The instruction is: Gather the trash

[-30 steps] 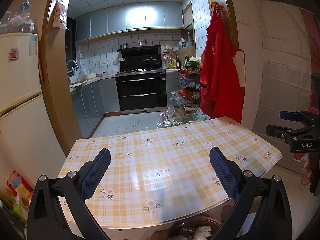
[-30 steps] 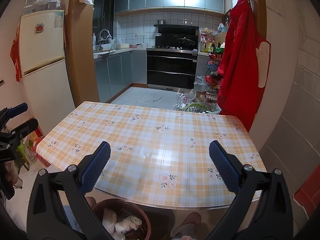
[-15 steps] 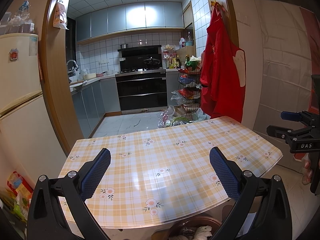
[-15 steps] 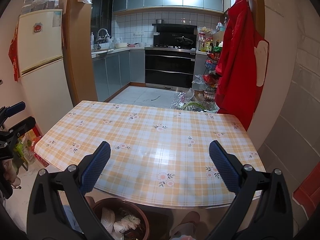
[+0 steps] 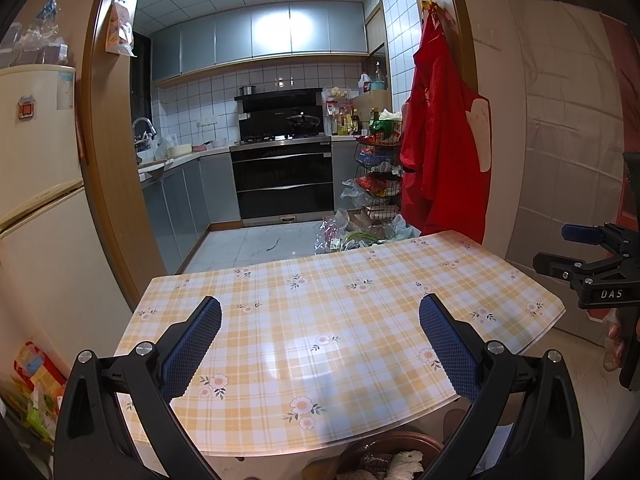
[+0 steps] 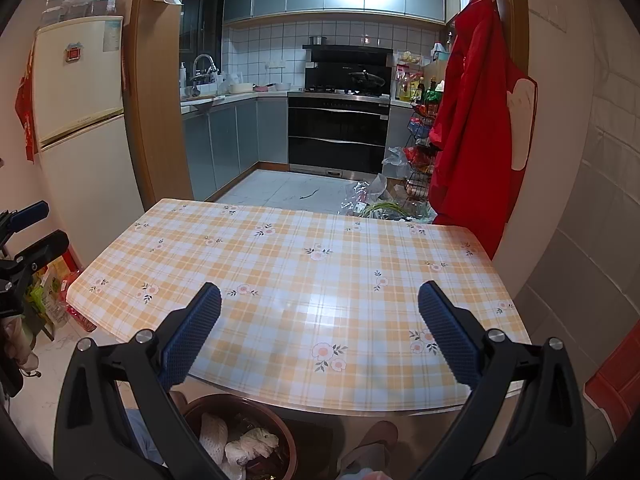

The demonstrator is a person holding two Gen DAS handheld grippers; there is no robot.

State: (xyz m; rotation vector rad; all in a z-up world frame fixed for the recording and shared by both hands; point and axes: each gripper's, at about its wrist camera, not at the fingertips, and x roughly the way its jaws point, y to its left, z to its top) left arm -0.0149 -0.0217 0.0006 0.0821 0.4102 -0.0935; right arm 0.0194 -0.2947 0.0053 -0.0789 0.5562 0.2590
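Observation:
My left gripper (image 5: 320, 320) is open and empty, held above the near edge of a table (image 5: 340, 312) with a yellow plaid flowered cloth. My right gripper (image 6: 319, 318) is open and empty too, over the same table (image 6: 300, 272). Each gripper shows at the edge of the other's view: the right one (image 5: 576, 248) and the left one (image 6: 36, 228). A brown round bin (image 6: 248, 416) stands on the floor under the near table edge. It holds crumpled white paper (image 6: 252, 442) and other trash. Its rim (image 5: 384, 440) shows in the left wrist view. No trash shows on the tabletop.
A cream fridge (image 6: 76, 120) stands at the left, with packets on the floor (image 6: 52, 292) beside it. A red apron (image 6: 476, 120) hangs on the right door frame. Bags and greens (image 6: 380, 208) lie on the kitchen floor behind the table. A wire rack (image 5: 380, 172) stands nearby.
Both grippers stay open and almost still. The right wrist view has shifted slightly, with the table a little lower in frame.

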